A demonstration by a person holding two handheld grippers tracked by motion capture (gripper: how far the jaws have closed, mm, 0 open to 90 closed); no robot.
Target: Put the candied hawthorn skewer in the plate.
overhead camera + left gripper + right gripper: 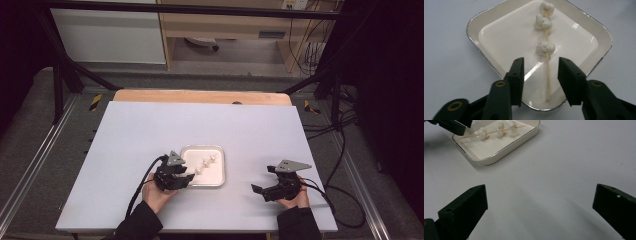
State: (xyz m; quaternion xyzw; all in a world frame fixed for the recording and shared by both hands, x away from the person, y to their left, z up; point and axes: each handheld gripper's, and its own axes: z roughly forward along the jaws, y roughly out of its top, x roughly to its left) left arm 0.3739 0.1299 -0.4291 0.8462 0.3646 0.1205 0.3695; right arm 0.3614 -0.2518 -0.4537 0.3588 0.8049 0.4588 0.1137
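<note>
A wooden skewer (547,70) threaded with three white lumps lies in a shallow white tray (474,42) with a metallic rim. My left gripper (541,72) hangs over the tray's near edge, its jaws apart on either side of the skewer's bare end without touching it. In the high view the tray (222,167) sits mid-table with the skewer (206,163) inside, the left gripper (189,178) at its left edge. My right gripper (262,179) stands wide open over bare table to the tray's right. From the right gripper (540,202) view, the tray (499,157) and skewer (496,131) lie ahead.
The white tabletop (150,130) spreads around the tray, with a wooden strip (200,96) along its far edge. Black frame bars and cables flank the table. A black cable (145,180) trails from the left gripper toward the front edge.
</note>
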